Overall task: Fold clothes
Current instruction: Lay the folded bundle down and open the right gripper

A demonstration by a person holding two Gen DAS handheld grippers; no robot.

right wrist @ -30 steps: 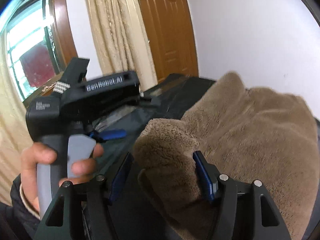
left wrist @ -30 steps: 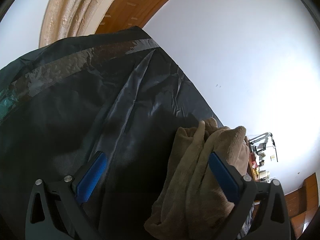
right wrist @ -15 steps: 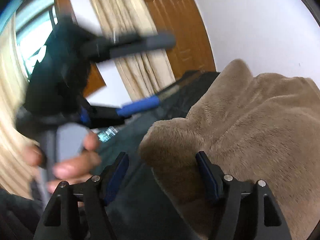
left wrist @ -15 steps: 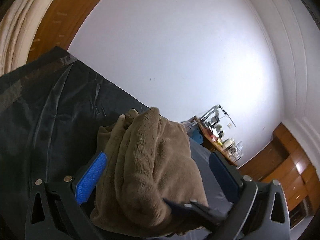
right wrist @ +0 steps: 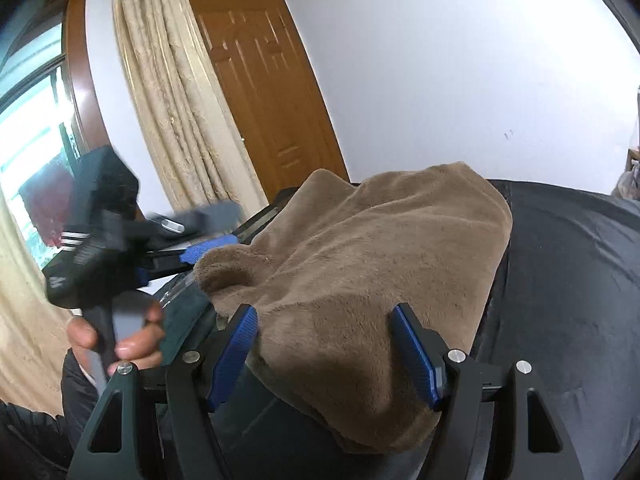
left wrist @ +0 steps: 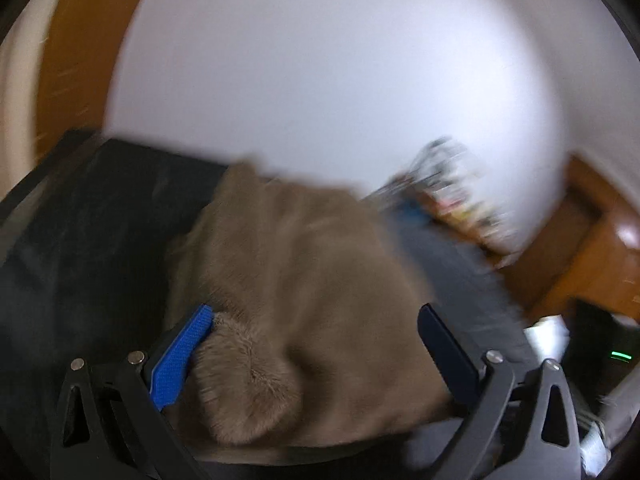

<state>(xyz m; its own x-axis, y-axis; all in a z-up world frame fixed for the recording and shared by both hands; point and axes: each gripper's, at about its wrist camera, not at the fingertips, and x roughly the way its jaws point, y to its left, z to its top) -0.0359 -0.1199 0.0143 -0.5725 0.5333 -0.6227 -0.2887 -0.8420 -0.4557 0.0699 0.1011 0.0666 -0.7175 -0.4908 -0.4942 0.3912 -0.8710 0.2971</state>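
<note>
Left wrist view motion-blurred; far clutter unreadable. Left gripper [left wrist: 316, 344] jaws wide apart, straddling brown fleece garment [left wrist: 304, 280], one pad brushing pile; grip unclear. Bare hand [right wrist: 120, 340] holds it, tilted. Right gripper [right wrist: 324, 352] jaws spread, garment [right wrist: 360, 264] between; pad contact uncertain. Garment heaped on black-covered counter [right wrist: 568, 280]. Beige curtain [right wrist: 168, 92], wooden door [right wrist: 264, 80], white wall [right wrist: 460, 60] behind.
</note>
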